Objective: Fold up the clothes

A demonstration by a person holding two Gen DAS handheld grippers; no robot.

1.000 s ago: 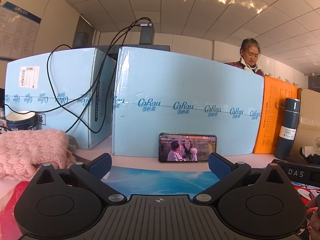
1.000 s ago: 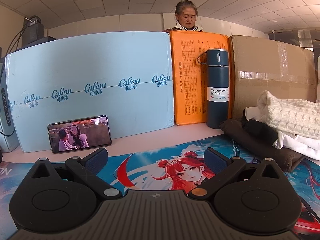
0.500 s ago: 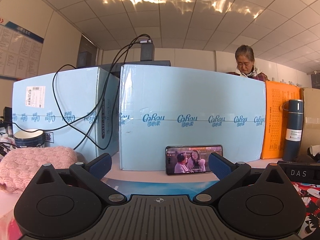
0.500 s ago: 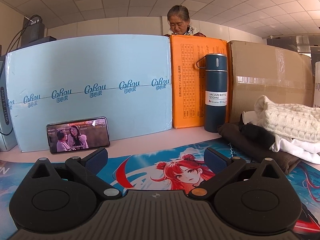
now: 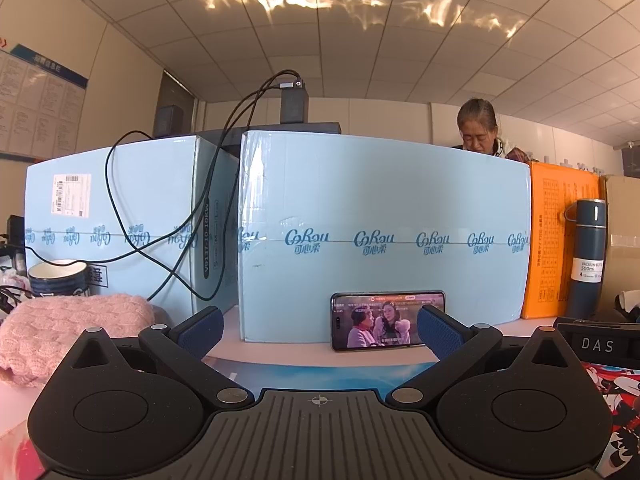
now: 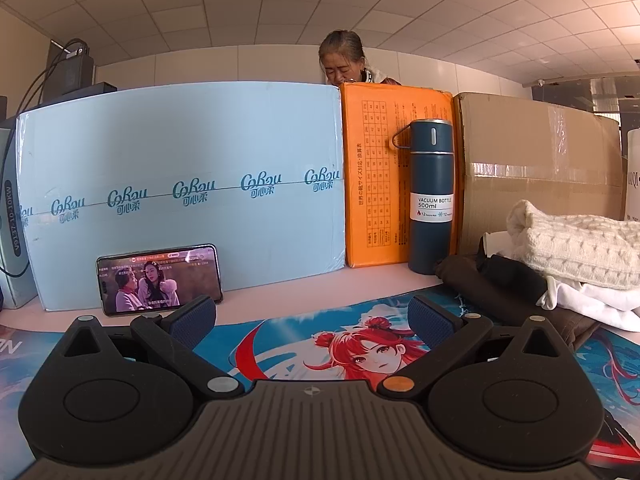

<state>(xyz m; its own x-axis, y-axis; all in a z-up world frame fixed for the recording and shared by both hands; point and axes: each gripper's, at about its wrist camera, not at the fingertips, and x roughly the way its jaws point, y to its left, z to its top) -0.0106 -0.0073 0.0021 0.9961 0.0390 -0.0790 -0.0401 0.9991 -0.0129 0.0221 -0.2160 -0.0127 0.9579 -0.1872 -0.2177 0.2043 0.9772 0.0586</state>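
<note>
— What stands at the back?
— Light-blue boxes (image 6: 180, 184), an orange box (image 6: 396, 176), a brown carton (image 6: 536, 160); a woman (image 6: 344, 60) behind them.
— In front?
— A phone (image 6: 158, 280) leaning on the blue box, a dark-blue vacuum bottle (image 6: 432, 196) upright, an anime mat (image 6: 360, 344).

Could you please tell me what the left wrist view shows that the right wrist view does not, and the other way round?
Only the left wrist view shows the pink knitted garment, the dark blue ceramic mug behind it and the open left tongs.

Only the right wrist view shows the cream knitted sweater piled on white and dark brown clothes, the brown cardboard box in full and the open right tongs.

Both show the lit phone, the dark blue vacuum bottle, the light blue box and the anime-print mat.
</note>
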